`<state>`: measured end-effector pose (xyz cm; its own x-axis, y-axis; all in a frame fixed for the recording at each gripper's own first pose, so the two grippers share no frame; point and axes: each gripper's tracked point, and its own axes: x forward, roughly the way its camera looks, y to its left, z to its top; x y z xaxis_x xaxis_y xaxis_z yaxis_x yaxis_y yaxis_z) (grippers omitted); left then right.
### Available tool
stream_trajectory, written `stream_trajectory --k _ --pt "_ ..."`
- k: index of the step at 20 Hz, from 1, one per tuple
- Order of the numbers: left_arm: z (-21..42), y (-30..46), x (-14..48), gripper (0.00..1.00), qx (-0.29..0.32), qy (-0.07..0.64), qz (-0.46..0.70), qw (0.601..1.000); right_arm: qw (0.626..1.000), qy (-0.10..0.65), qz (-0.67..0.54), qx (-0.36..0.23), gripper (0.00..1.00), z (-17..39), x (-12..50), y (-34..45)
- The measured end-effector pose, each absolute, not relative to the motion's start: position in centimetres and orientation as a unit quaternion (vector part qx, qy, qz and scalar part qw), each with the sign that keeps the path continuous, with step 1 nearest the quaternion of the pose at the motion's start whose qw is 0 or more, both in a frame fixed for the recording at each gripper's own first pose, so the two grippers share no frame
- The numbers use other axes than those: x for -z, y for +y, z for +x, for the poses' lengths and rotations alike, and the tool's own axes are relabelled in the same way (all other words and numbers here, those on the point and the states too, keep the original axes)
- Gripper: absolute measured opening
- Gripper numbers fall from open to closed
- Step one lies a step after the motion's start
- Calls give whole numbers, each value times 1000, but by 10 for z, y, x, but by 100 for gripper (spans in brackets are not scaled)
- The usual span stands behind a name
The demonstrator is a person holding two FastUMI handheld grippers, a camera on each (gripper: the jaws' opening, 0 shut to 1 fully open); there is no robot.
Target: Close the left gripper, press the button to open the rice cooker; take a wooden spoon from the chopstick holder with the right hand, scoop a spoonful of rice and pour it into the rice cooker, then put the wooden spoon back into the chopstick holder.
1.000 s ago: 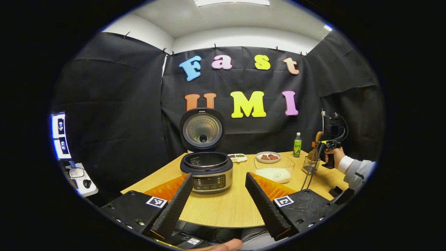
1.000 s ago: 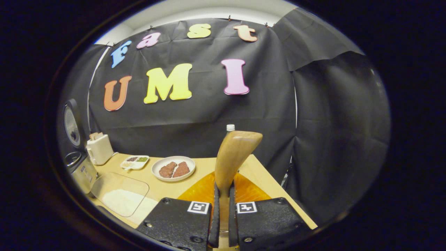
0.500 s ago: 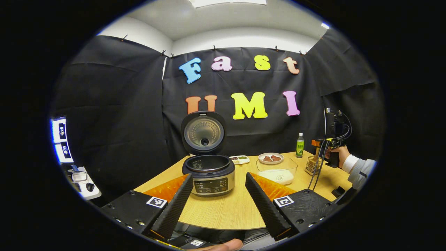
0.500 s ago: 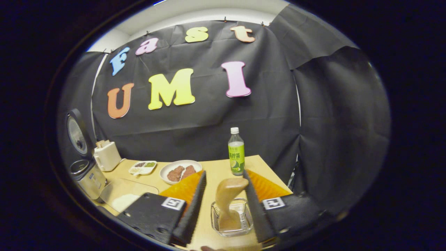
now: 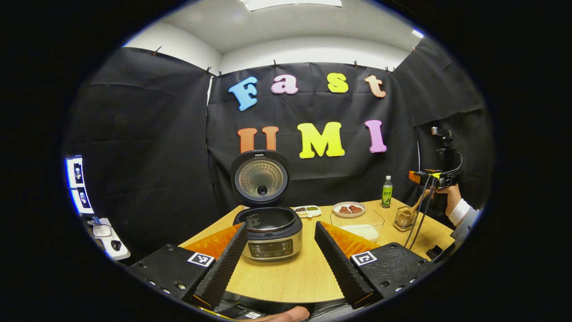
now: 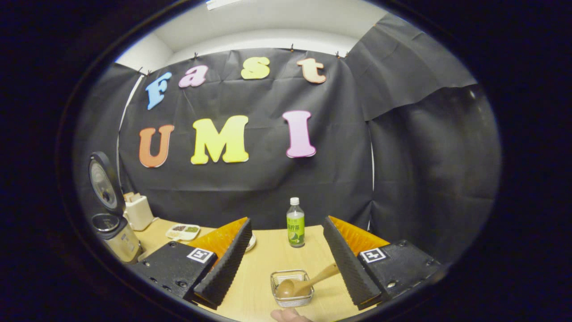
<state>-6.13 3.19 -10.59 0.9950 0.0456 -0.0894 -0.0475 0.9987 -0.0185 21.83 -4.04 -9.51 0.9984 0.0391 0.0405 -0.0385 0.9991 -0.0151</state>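
The wooden spoon (image 6: 303,284) is seen resting in the chopstick holder (image 6: 292,288), lower centre. The right gripper (image 6: 286,261) is spread above it. The left gripper (image 5: 279,255) is spread before the open rice cooker (image 5: 268,223).

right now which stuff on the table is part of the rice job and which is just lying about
Part of the job:
- rice cooker, lid up
- wooden spoon, lying in the chopstick holder
- clear container of rice

Just lying about:
- green bottle
- plate of meat
- divided side-dish tray
- white toaster
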Motion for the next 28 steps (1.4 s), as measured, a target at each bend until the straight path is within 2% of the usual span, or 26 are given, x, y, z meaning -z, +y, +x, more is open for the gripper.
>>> stream_trajectory --k 2,6,10,13,18,24,28 --pt "-51 35 97 96 -20 39 -11 999 1000 -16 -10 -15 100 201 92 -36" --pt "-21 52 72 96 -33 20 -4 999 998 -7 29 -49 100 157 88 -17" --pt "12 52 50 96 -11 6 3 1000 997 -12 17 -71 100 114 80 -16" --pt "41 69 30 96 -28 -9 7 1000 997 -17 8 -71 100 82 71 -32" --pt "97 92 -4 95 -40 -9 -27 999 994 -24 -1 -106 100 32 63 -26" --pt "157 129 -14 96 -57 20 -24 998 993 -24 -3 -112 99 16 73 -26" --pt "187 166 -50 95 -80 9 -50 996 993 -30 7 -117 100 20 69 -25"
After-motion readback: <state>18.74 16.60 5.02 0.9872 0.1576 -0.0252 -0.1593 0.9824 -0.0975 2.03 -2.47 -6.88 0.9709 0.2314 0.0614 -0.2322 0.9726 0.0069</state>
